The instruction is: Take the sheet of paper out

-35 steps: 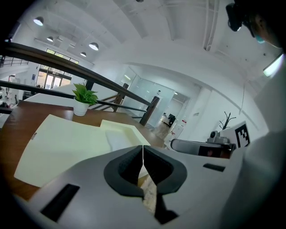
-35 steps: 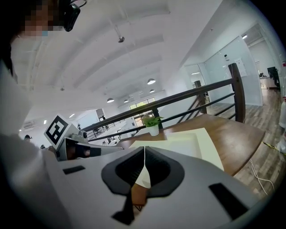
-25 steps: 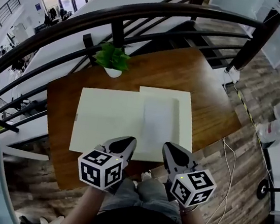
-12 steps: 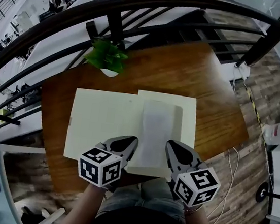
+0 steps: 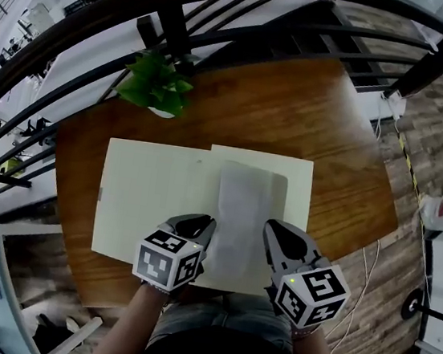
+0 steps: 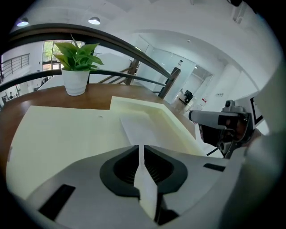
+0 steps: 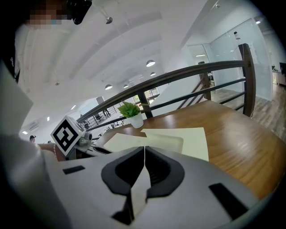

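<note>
At the near edge of the table (image 5: pixel 295 109), your left gripper (image 5: pixel 192 227) and right gripper (image 5: pixel 284 239), both shut and empty, have sunk toward the sheet of paper (image 5: pixel 245 216); grasping remains ahead.

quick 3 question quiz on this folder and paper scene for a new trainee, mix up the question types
1. True or false: the potted plant stands on the cream folder.
2. Where does the sheet of paper lie? A: on the folder's right half, as the head view shows it. B: under the plant pot. C: on the floor.
3. Fill in: the jaws of the left gripper and the right gripper are both ____.

Key
1. False: it stands on the bare wooden table, beyond the folder.
2. A
3. shut
</note>
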`<state>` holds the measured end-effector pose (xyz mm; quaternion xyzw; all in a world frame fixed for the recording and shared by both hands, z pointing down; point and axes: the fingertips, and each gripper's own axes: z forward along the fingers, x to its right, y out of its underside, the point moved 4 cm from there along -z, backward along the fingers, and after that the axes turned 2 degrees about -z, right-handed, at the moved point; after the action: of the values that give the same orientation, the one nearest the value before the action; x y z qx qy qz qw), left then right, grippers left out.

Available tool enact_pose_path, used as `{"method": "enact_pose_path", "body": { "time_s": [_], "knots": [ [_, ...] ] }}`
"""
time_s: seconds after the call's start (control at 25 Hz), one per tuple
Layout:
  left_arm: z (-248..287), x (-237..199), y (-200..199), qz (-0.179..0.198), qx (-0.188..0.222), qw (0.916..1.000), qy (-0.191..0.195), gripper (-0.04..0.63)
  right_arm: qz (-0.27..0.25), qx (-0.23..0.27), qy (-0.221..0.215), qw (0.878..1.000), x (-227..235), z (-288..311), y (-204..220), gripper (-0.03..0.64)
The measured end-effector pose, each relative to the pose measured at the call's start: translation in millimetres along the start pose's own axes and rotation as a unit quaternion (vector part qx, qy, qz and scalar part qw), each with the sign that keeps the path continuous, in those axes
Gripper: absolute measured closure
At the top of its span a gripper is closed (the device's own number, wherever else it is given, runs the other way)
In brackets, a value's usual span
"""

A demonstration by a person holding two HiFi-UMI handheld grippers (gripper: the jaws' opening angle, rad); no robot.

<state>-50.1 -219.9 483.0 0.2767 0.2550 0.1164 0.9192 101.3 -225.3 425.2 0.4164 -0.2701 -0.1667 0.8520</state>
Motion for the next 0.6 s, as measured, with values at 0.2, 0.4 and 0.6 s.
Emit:
{"method": "enact_pose_path", "body": {
  "time_s": [0.2, 0.4, 0.6],
  "knots": [
    [16.0, -1.6, 2.5, -0.011, -0.026, 0.9996, 0.001, 0.462, 0.01, -0.007, -0.012, 1.0, 6.2, 7.1, 0.5, 0.589],
    [28.9, -4.7, 9.7, -0.007, -0.052, 0.9986, -0.006, 0.462, 0.011, -0.009, -0.022, 1.0, 9.5, 12.4, -2.0, 0.589],
    [41.3, -6.6, 13.4, -0.001, -0.069, 0.9976, -0.008, 0.465, 0.009, -0.015, -0.027, 0.999, 12.6, 13.4, -0.8, 0.589]
  ]
}}
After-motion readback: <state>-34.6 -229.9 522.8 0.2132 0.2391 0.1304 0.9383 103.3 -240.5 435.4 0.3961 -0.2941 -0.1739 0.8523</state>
